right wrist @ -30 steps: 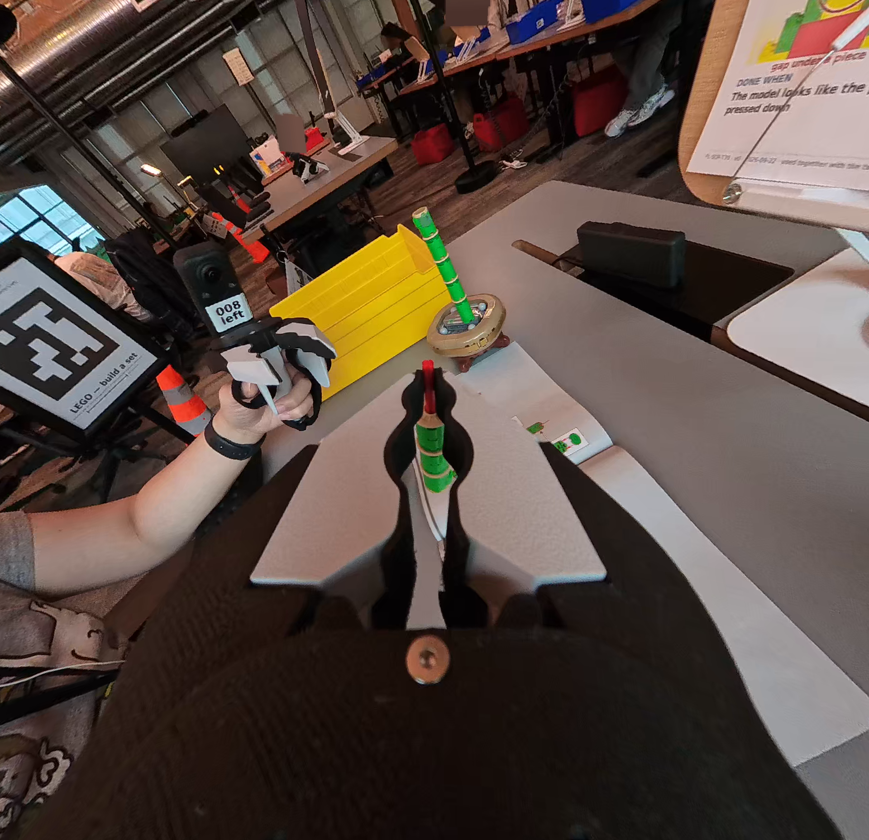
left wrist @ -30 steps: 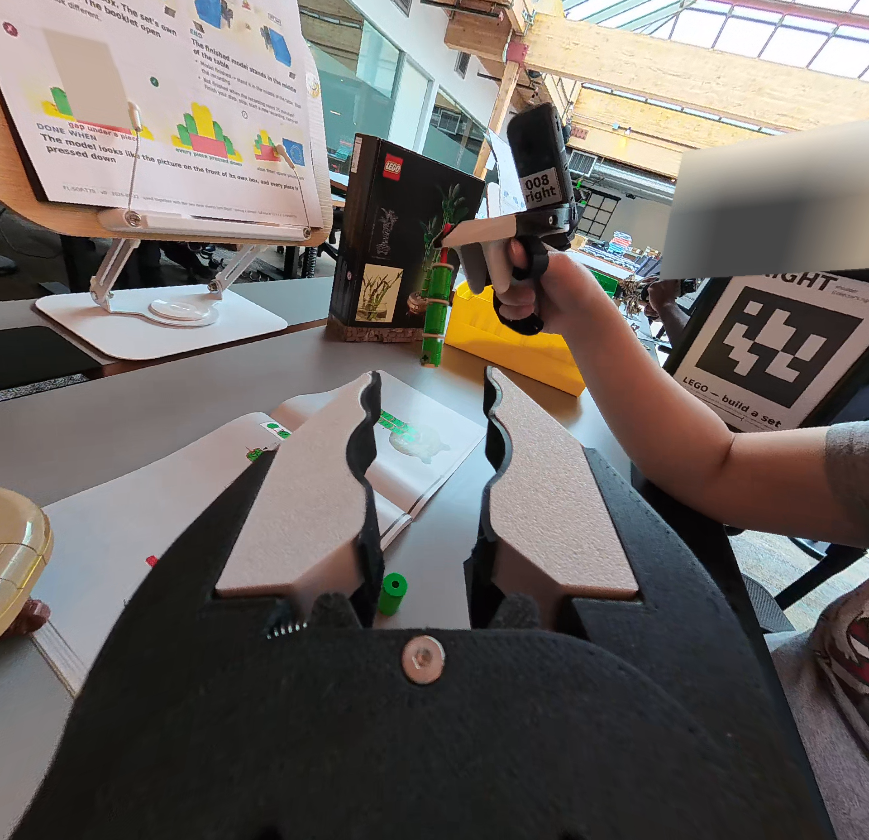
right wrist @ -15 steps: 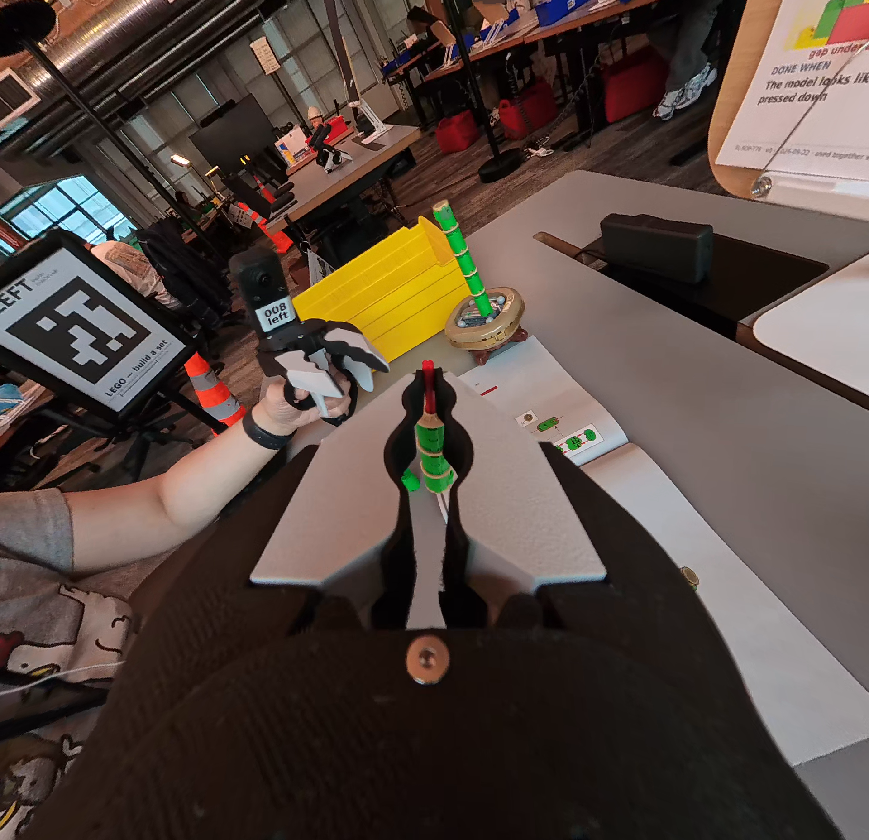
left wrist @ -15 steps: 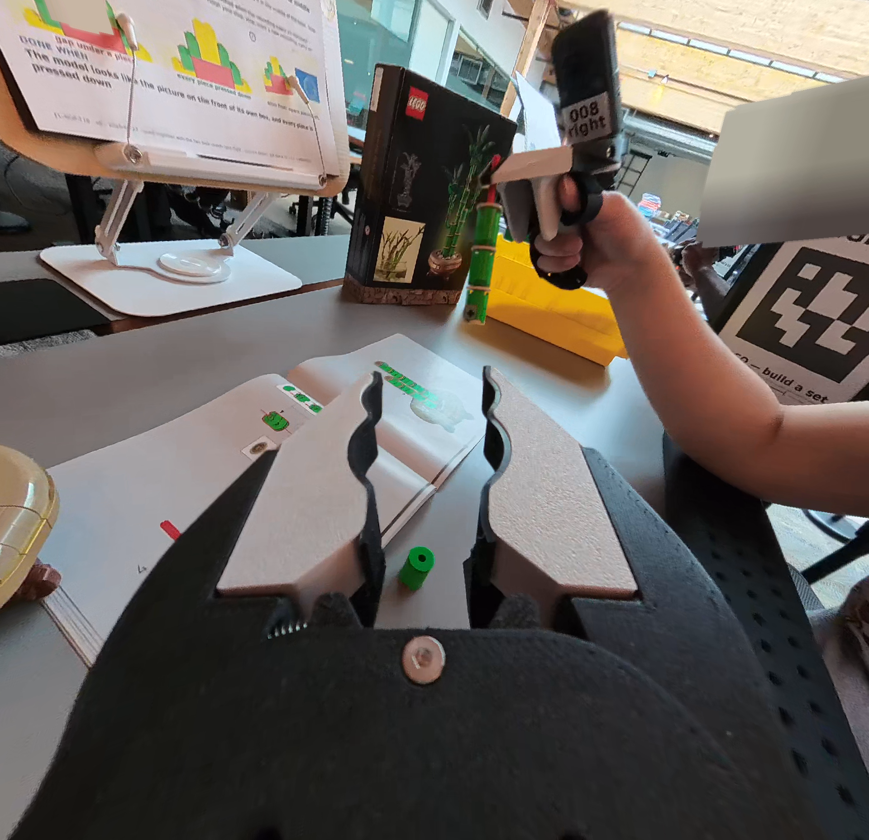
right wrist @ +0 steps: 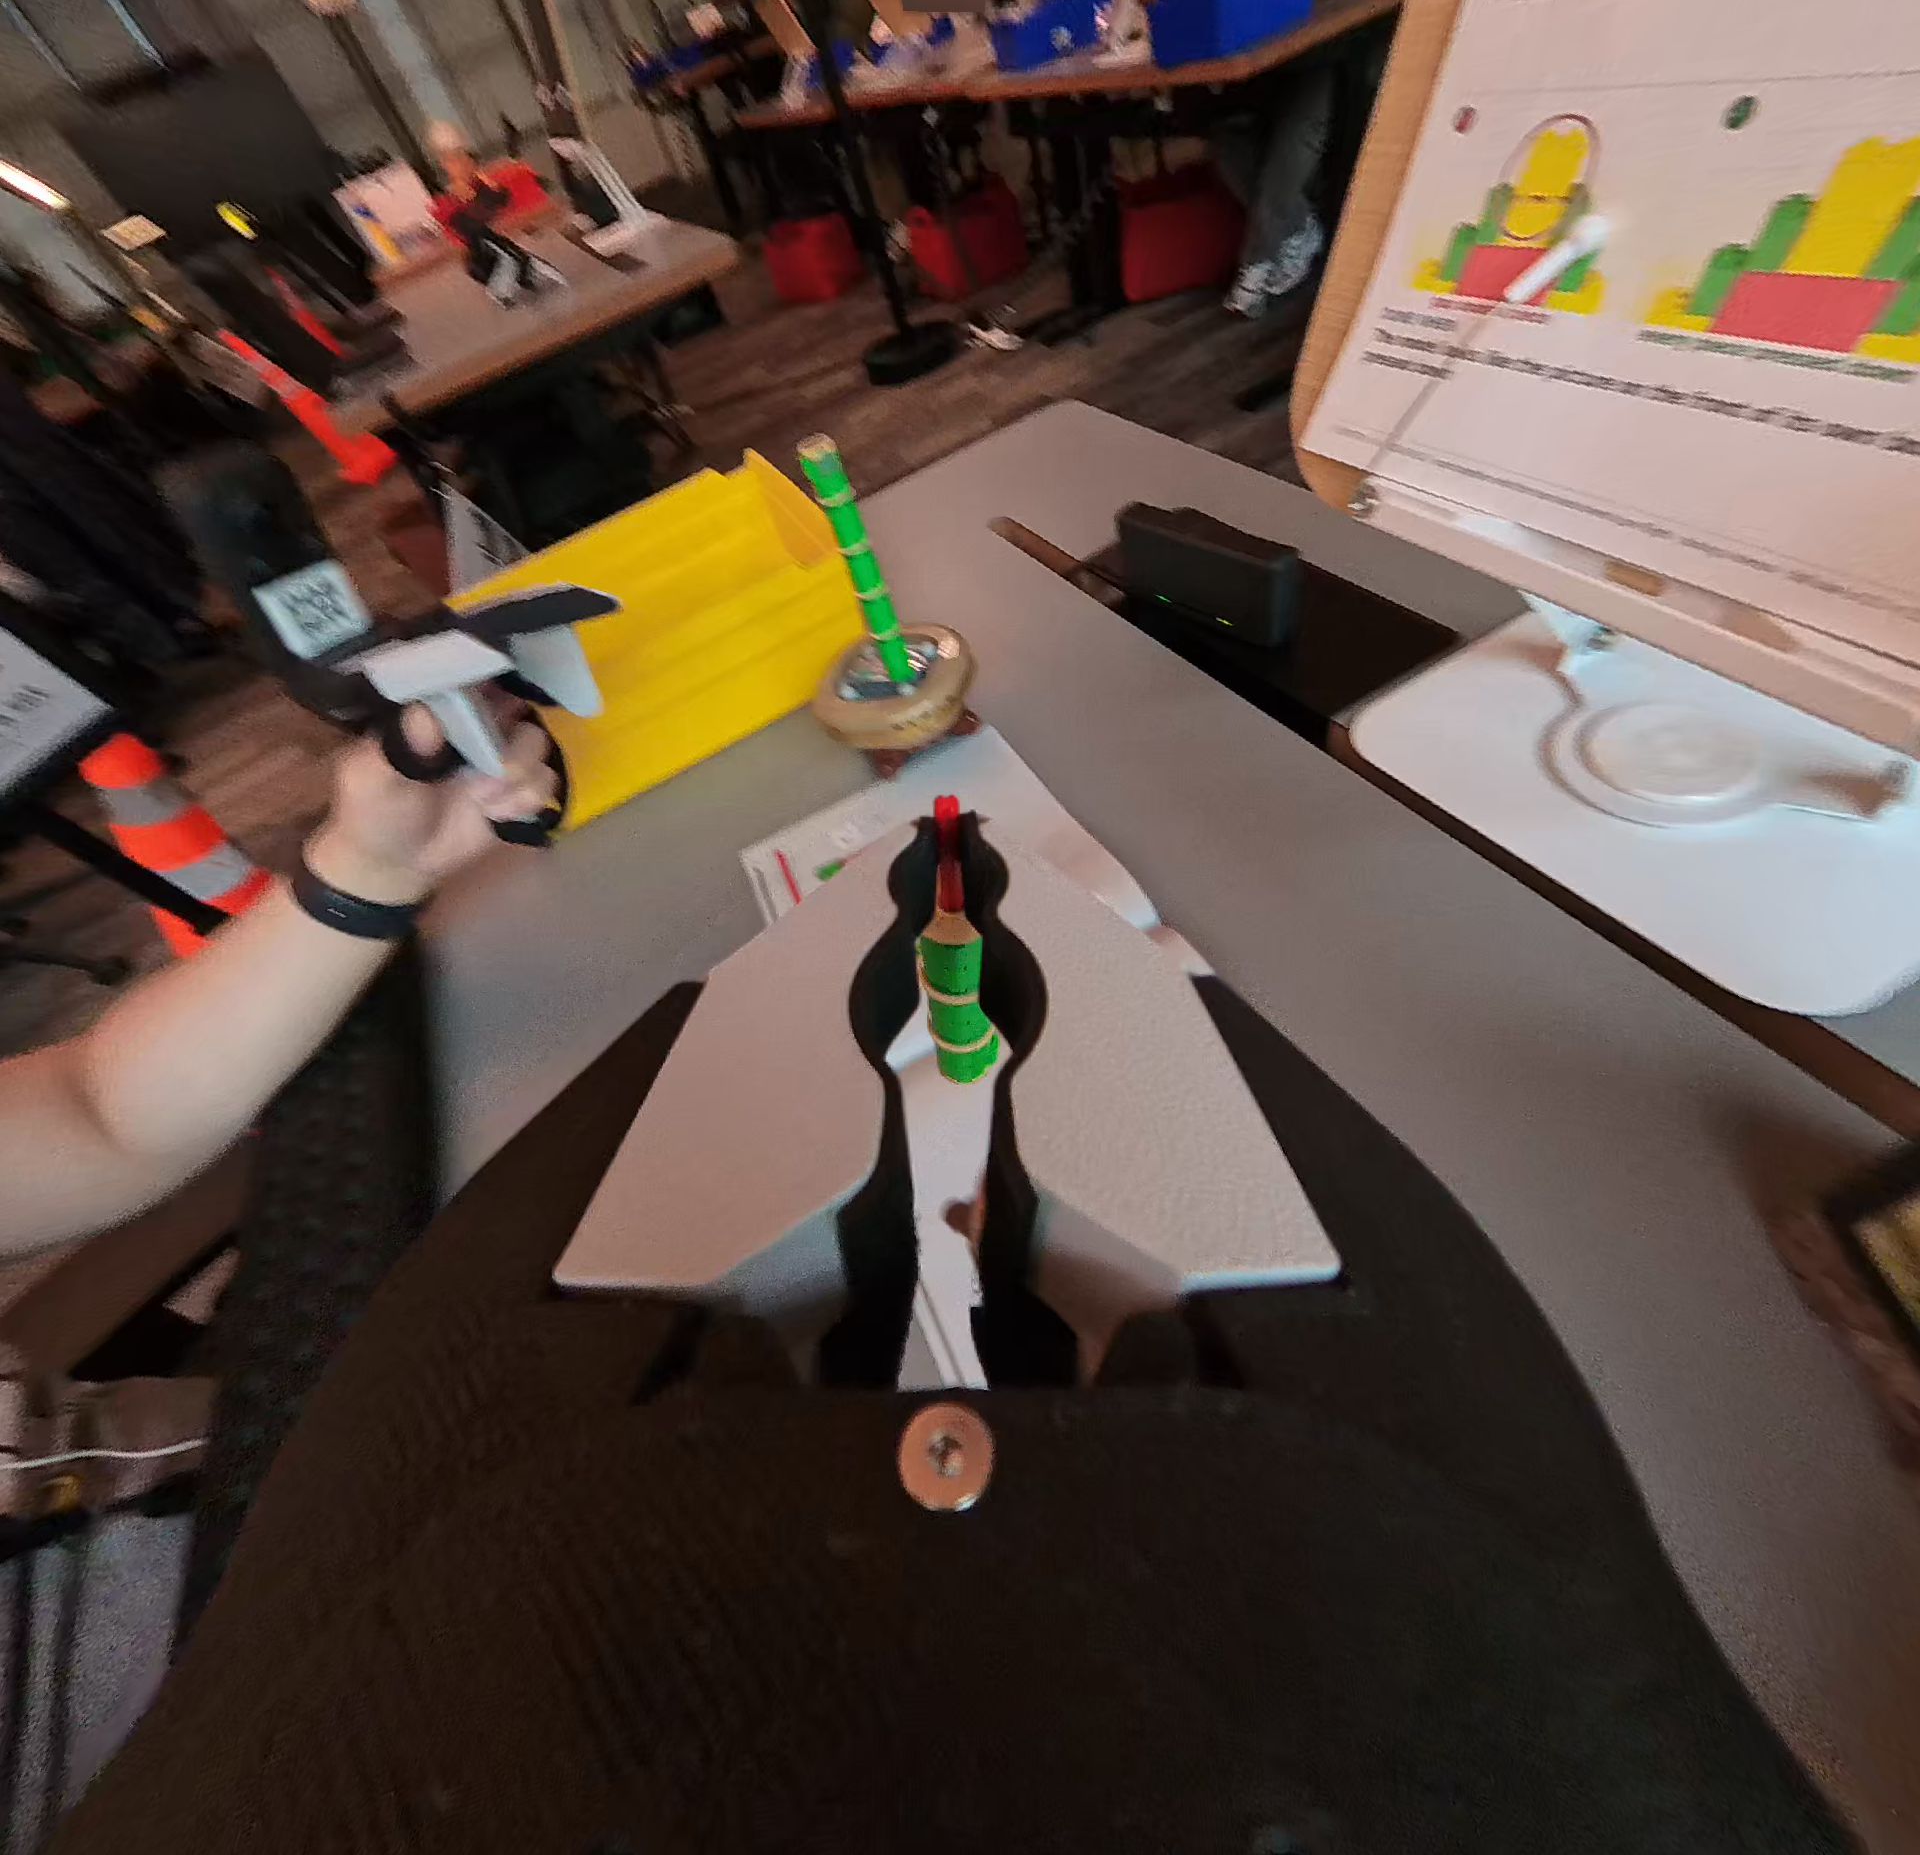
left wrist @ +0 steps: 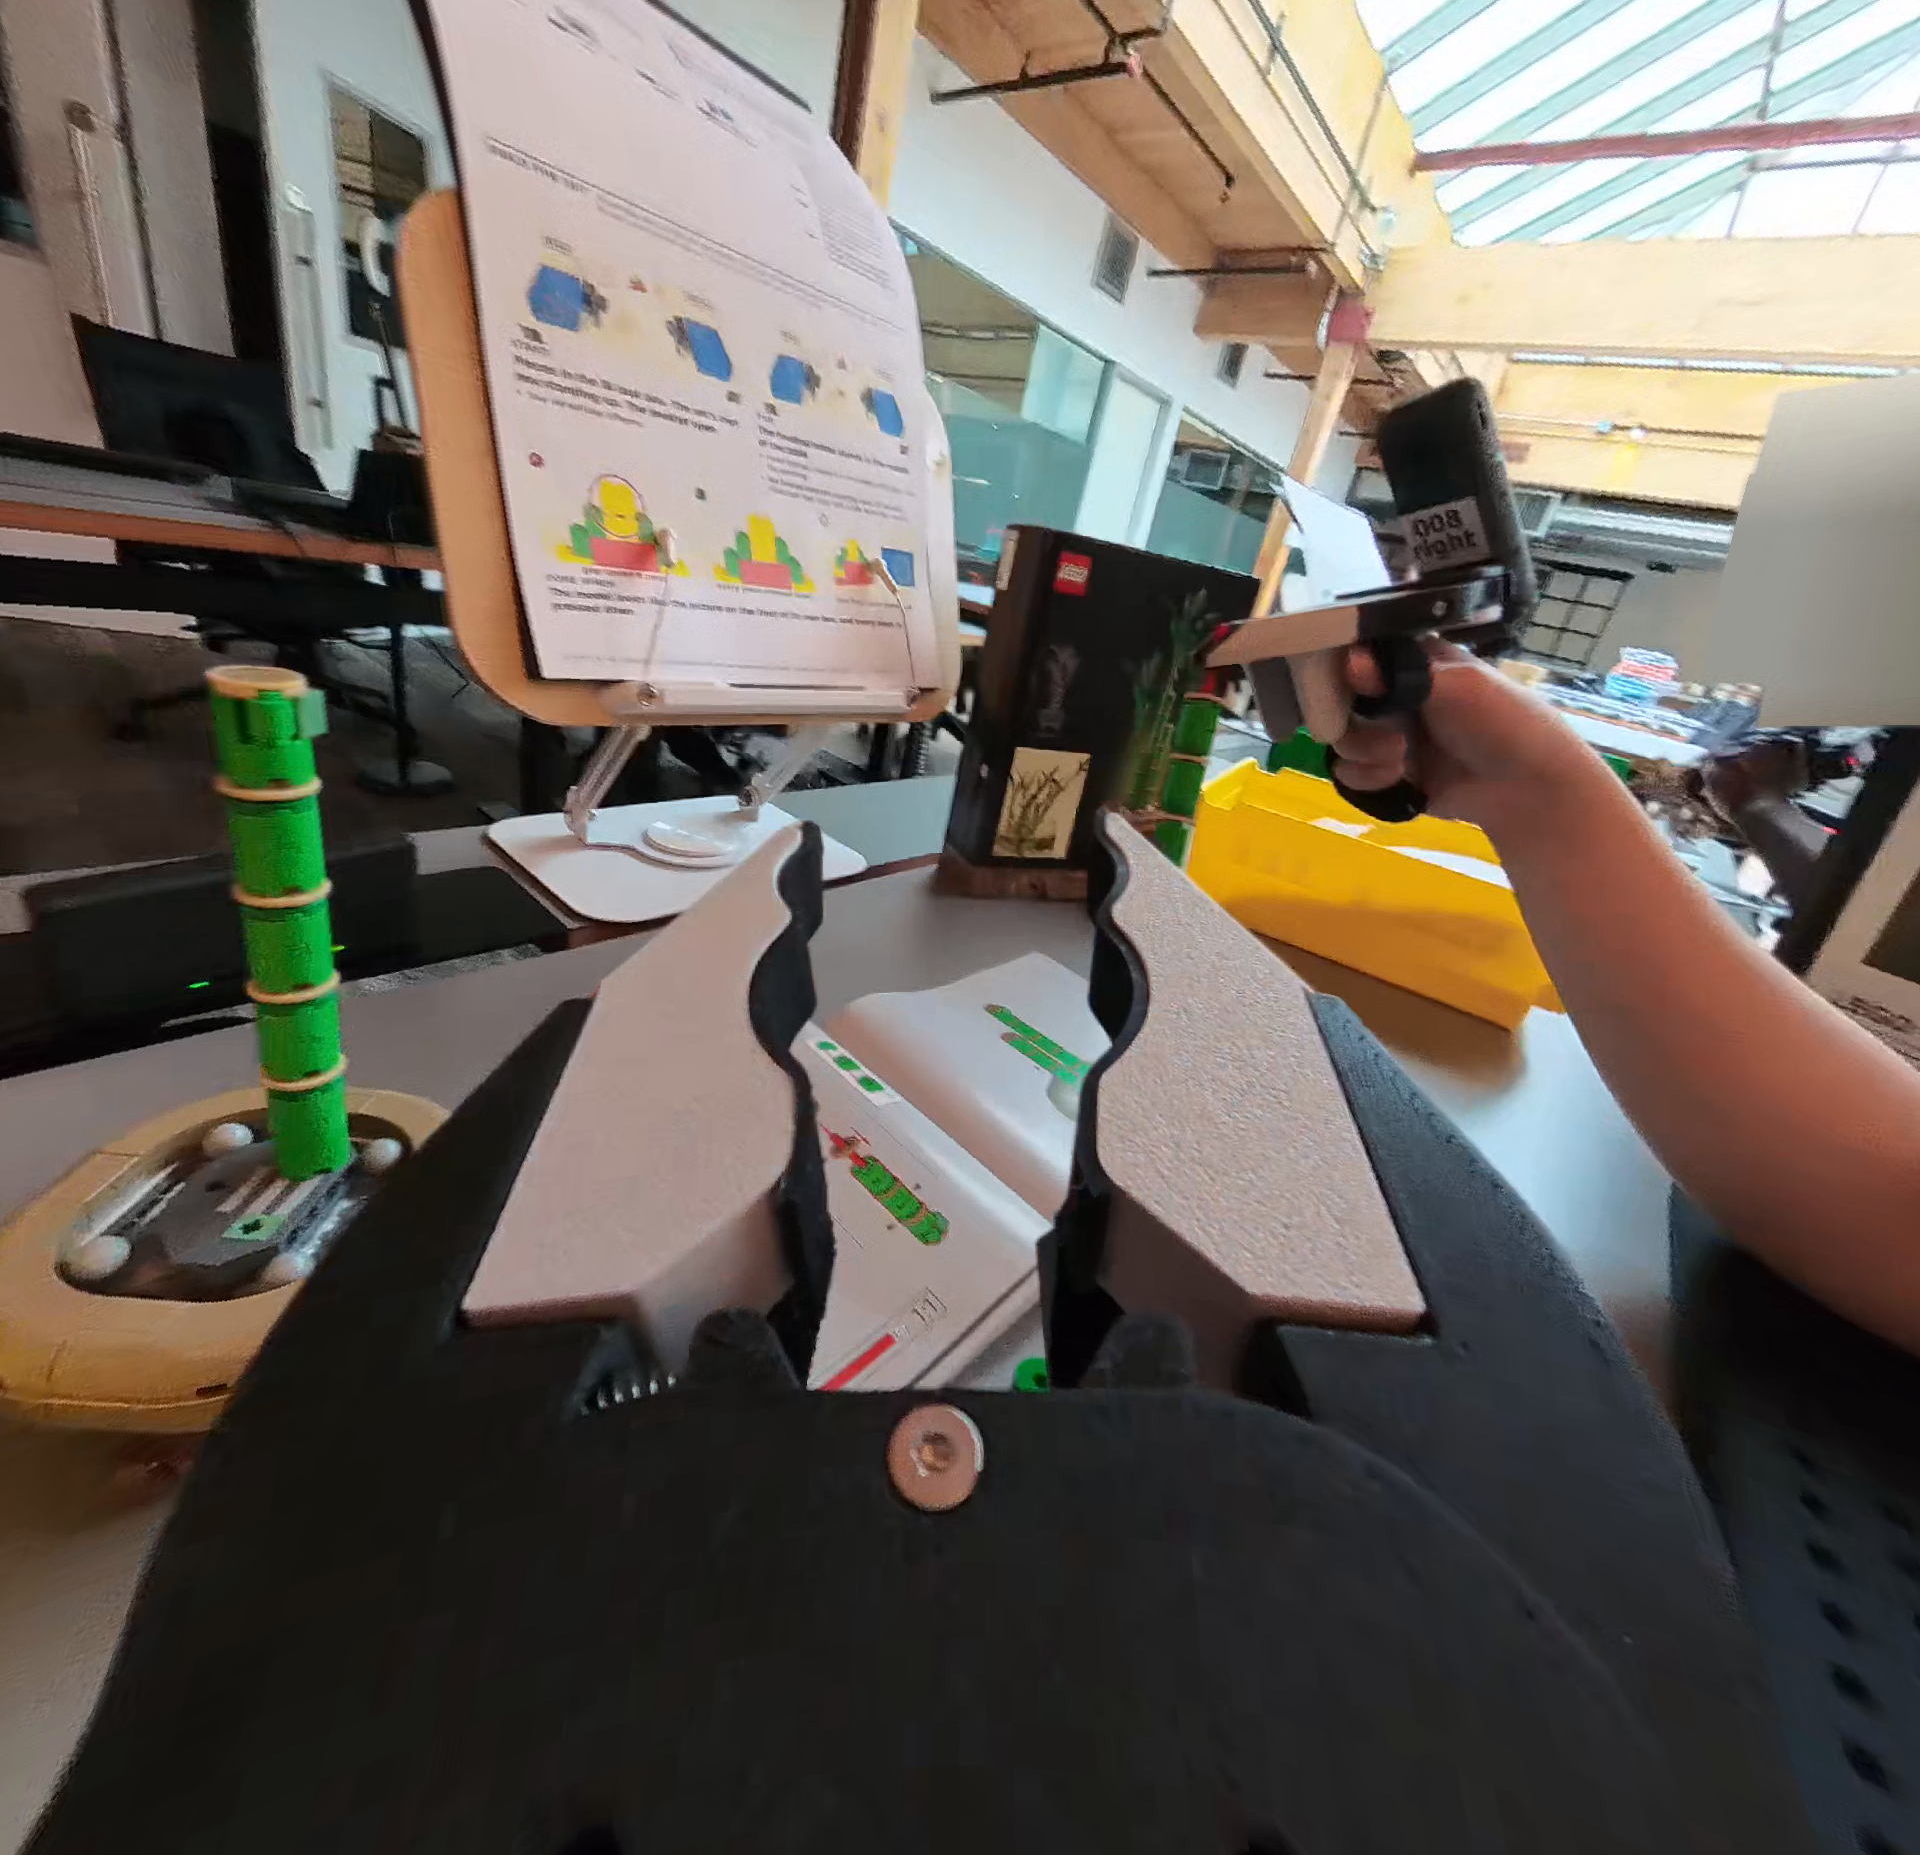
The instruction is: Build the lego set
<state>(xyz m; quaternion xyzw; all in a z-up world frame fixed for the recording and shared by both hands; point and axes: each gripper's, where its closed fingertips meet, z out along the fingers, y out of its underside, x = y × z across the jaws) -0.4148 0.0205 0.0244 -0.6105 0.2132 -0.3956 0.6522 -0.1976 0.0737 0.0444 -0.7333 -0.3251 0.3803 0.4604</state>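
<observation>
My left gripper [left wrist: 951, 849] is open and empty above the open instruction booklet [left wrist: 935, 1130]. A small green round piece [left wrist: 1031, 1374] lies on the table near the base of its fingers. The bamboo model, a green stalk [left wrist: 275, 922] upright in a tan round base [left wrist: 94, 1296], stands at the left; it also shows in the right wrist view [right wrist: 894, 683]. My right gripper [right wrist: 948, 839] is shut on a short green stalk segment with a red axle [right wrist: 956, 1005] and holds it in the air. The left wrist view shows this gripper [left wrist: 1236, 647] at the right.
A yellow bin [left wrist: 1351, 912] and the black set box [left wrist: 1070, 704] stand at the back right. A document stand with a printed sheet [left wrist: 707, 455] stands on a white foot [right wrist: 1662, 818]. A black device [right wrist: 1205, 569] sits in a table recess. A person's arm [left wrist: 1662, 1026] reaches across on the right. The gap from one gripper's tips to the other's is roughly 25 cm.
My left gripper has swung left and tilted up, bringing the bamboo model into view; the small green piece now lies near its finger base. The right gripper still holds the stalk segment.
</observation>
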